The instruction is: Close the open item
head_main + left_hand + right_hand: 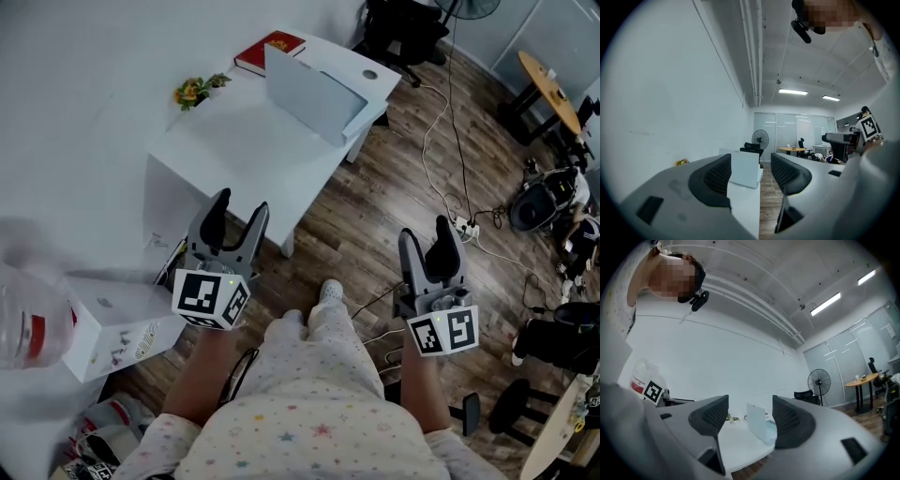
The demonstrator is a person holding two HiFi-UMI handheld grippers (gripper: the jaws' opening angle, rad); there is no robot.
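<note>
An open silver laptop [314,94] stands on the white table [234,150], its lid upright. It also shows between the jaws in the left gripper view as the laptop [744,168], and in the right gripper view as the laptop [759,426]. My left gripper [239,208] hovers off the table's near edge, open, with nothing between its fingers. My right gripper [427,234] is over the wooden floor to the right, also open and empty. Both point roughly level toward the table and are well short of the laptop.
A red book [270,52] and a small flower sprig [197,89] lie on the table's far side. A white box [122,323] and a clear bottle [28,319] sit at left. Cables and a power strip [464,227] cross the floor; a chair [403,28] stands beyond the table.
</note>
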